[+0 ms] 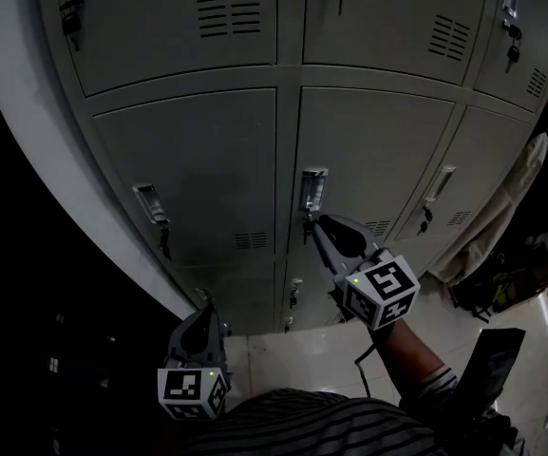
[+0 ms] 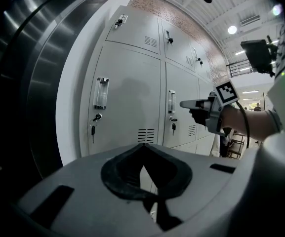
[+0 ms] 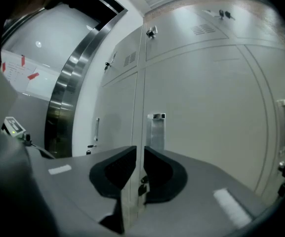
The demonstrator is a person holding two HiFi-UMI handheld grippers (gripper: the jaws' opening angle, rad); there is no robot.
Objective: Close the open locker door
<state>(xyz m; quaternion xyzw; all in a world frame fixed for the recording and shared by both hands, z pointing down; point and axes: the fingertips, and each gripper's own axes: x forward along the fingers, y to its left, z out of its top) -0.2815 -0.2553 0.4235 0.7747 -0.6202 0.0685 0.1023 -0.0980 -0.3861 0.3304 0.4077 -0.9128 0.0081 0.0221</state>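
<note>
Right gripper view shows the locker door flush with its neighbours, its handle just beyond the right tongs. These stand narrowly apart, with the door's edge and hanging key in the gap. The left tongs hang low, closed and empty.

The grey left gripper and right gripper carry black-and-white marker cubes; a dark cable runs by the striped shirt.

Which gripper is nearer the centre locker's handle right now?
Right. The right gripper is just below the handle; the left gripper hangs low, well off to its left.
</note>
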